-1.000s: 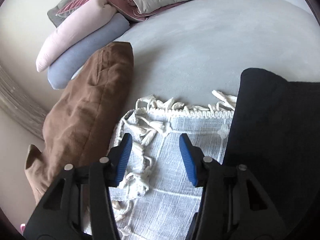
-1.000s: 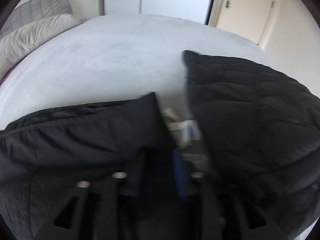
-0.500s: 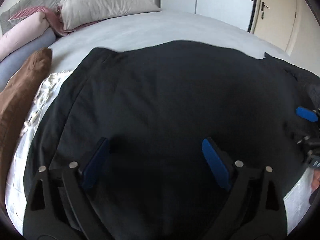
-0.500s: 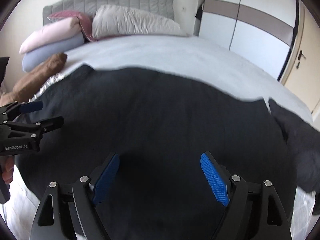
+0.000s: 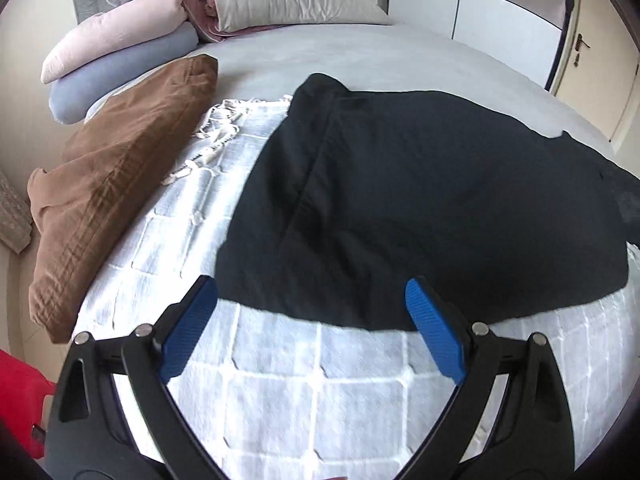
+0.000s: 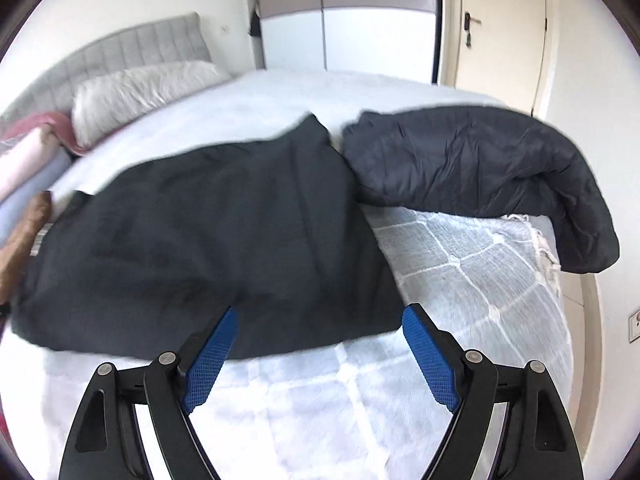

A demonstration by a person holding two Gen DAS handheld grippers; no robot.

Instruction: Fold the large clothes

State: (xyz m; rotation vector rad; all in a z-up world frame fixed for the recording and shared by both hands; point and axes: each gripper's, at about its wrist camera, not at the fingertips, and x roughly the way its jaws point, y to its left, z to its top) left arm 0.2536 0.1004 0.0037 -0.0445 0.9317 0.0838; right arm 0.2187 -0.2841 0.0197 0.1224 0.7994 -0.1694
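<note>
Currently both claws empty. Left gripper [image 5: 312,316] has its blue pads spread wide, poised above the near hem of the black garment [image 5: 420,200], not touching. Right gripper [image 6: 320,344] likewise wide apart over the same near edge [image 6: 208,248]. Garment lies flat across a white checked blanket [image 5: 312,392] on the bed. Brown cushion [image 5: 120,172] to its left, along the blanket's fringed edge. Dark quilted jacket [image 6: 480,168] bunched at far right, touching the garment's far right corner. Pillows [image 5: 280,0] stacked far left against grey headboard [image 6: 132,44].
</note>
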